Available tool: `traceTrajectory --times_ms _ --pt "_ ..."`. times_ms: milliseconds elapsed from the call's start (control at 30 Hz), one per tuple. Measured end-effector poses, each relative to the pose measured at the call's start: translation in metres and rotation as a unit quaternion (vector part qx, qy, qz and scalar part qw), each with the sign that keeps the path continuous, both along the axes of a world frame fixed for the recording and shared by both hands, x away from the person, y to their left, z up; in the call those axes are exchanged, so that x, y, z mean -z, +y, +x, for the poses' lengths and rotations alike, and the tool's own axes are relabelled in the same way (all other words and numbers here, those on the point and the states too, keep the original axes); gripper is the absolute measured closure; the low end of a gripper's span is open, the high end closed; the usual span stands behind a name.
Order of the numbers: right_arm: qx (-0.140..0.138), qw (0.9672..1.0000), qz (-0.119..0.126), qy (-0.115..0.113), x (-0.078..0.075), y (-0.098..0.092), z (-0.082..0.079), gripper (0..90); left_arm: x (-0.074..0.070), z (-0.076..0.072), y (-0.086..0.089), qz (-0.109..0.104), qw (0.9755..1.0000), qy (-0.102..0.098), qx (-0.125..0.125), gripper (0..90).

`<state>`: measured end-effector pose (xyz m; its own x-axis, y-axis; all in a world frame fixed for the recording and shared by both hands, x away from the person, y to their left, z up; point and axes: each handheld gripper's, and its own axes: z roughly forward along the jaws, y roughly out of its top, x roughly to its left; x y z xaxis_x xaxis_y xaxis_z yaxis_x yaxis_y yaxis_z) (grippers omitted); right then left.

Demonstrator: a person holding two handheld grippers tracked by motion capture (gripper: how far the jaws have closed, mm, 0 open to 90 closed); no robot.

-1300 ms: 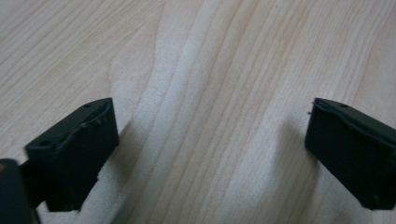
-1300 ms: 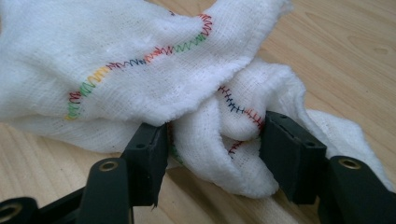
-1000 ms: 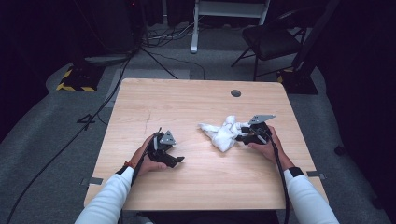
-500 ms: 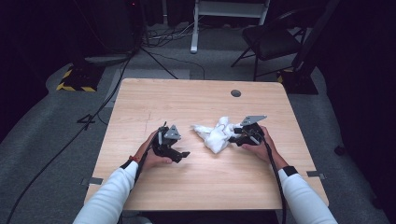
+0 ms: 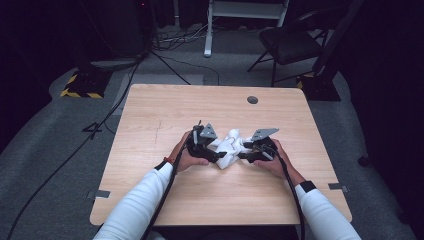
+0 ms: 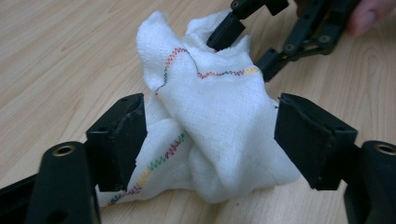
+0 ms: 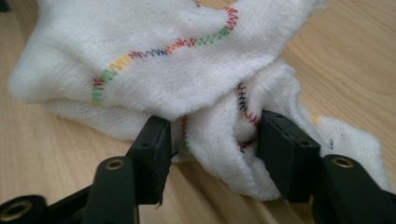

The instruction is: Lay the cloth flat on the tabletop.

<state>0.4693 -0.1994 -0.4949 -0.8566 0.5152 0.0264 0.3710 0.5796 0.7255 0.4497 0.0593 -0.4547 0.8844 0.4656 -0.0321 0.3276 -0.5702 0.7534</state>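
Count: 1 white cloth (image 5: 229, 148), crumpled, with multicoloured zigzag stitching along its hem; 2 hand-held grippers; 1 wooden table (image 5: 150, 115); 1 round grommet hole (image 5: 252, 100) near the table's far edge; 1 dark chair (image 5: 290, 42) on the carpet beyond; 1 yellow-and-black striped block (image 5: 80, 92) on the floor at far left.

Cloth position: bunched in a loose heap on the tabletop, slightly nearer the person's edge than the middle, directly between the 2 grippers.

Left gripper (image 6: 208, 140): jaws partly open, just been closing. Bulk of the heap lying between them. Left pad (image 6: 122, 140) against a fold of the fabric; right pad (image 6: 310, 137) at the edge of the bundle, contact there not clearly readable. No firm pinch evident. Seen from above (image 5: 210, 152) at the heap's left side, held in the left hand (image 5: 182, 157).

Right gripper (image 7: 211, 154): jaws partly open, just been opening a little. 1 thick fold of cloth between the pads, fabric touching both inner faces; whether pressed or merely resting cannot be told. Seen from above (image 5: 243, 155) at the heap's right side, held in the right hand (image 5: 272, 160).

Both jaw tips of the right gripper also visible at the far side of the heap in the left gripper view, 1 tip resting on the cloth.
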Motion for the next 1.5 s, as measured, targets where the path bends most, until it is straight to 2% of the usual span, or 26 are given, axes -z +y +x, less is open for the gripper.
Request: traceTrajectory --times_ms 33,100,133,233,300,333,433,500,600,667,733,767,800,833,867,900,933,1033,1167,1200,1400,1500 --pt "-0.004 1.0000 -0.005 0.000 -0.001 -0.002 -0.004 43.4 0.001 0.001 -0.001 0.001 1.0000 0.003 0.002 32.4" --pt "-0.006 0.9999 -0.008 -0.001 -0.001 -0.003 -0.005 43.1 0.005 0.003 -0.004 0.002 0.9999 0.010 0.005 34.0" --pt "-0.009 0.9999 -0.010 -0.002 -0.003 -0.006 -0.006 42.5 0.006 0.004 -0.004 0.004 0.9999 0.011 0.008 38.7" --pt "-0.002 1.0000 0.000 -0.002 -0.009 -0.018 -0.007 41.1 0.008 0.004 -0.005 0.020 0.9997 0.010 0.013 49.9" --pt "0.010 0.9998 0.010 -0.012 -0.016 -0.030 -0.006 41.6 0.007 0.001 -0.003 0.030 0.9993 0.002 0.023 57.4" --pt "0.010 0.9998 0.010 -0.012 -0.016 -0.030 -0.006 41.6 0.007 0.001 -0.003 0.030 0.9993 0.002 0.023 59.1" --pt "0.033 0.9989 0.022 -0.026 -0.025 -0.044 -0.002 43.5 0.008 0.000 0.000 0.034 0.9991 0.005 0.025 61.9" --pt "0.047 0.9981 0.005 -0.040 -0.025 -0.048 0.001 43.0 0.010 -0.001 0.002 0.032 0.9991 0.007 0.026 64.0" --pt "0.063 0.9971 -0.008 -0.042 -0.020 -0.047 0.009 43.1 0.012 -0.005 0.006 0.033 0.9989 0.003 0.033 66.6" --pt "0.059 0.9977 -0.003 -0.034 -0.016 -0.046 0.015 42.3 0.012 -0.008 0.009 0.038 0.9987 0.002 0.035 67.4" --pt "0.056 0.9979 -0.015 -0.027 -0.010 -0.043 0.021 42.9 0.012 -0.010 0.012 0.039 0.9986 0.001 0.037 67.9" --pt "0.045 0.9984 -0.026 -0.024 -0.004 -0.039 0.024 50.3 0.012 -0.012 0.014 0.042 0.9985 0.002 0.037 67.9" --pt "0.045 0.9984 -0.026 -0.024 -0.004 -0.039 0.024 50.3 0.012 -0.012 0.016 0.042 0.9984 0.003 0.036 67.9" --pt "0.033 0.9988 -0.030 -0.022 -0.002 -0.035 0.025 62.1 0.012 -0.013 0.018 0.042 0.9985 0.004 0.036 67.9" --pt "0.033 0.9988 -0.030 -0.022 -0.002 -0.035 0.025 62.1 0.012 -0.014 0.020 0.041 0.9986 0.007 0.033 67.9" --pt "0.028 0.9988 -0.032 -0.023 -0.002 -0.034 0.026 66.9 0.012 -0.015 0.022 0.041 0.9986 0.008 0.033 67.9" --pt "0.023 0.9987 -0.036 -0.026 -0.003 -0.033 0.025 73.8 0.012 -0.016 0.024 0.044 0.9985 0.006 0.033 68.0" --pt "0.011 0.9985 -0.043 -0.033 -0.007 -0.031 0.021 80.6 0.010 -0.019 0.030 0.046 0.9985 0.004 0.029 69.2" --pt "0.017 0.9980 -0.033 -0.051 -0.019 -0.035 0.014 82.0 0.007 -0.024 0.043 0.046 0.9988 -0.002 0.019 71.4" --pt "0.022 0.9976 -0.024 -0.061 -0.026 -0.039 0.011 82.1 0.007 -0.025 0.049 0.047 0.9988 -0.003 0.016 72.1" --pt "0.031 0.9969 -0.016 -0.071 -0.036 -0.046 0.004 82.2 0.004 -0.031 0.067 0.052 0.9986 -0.007 0.001 73.1" --pt "0.037 0.9965 -0.016 -0.073 -0.038 -0.050 0.002 82.4 0.003 -0.035 0.081 0.044 0.9989 -0.011 -0.012 76.9"
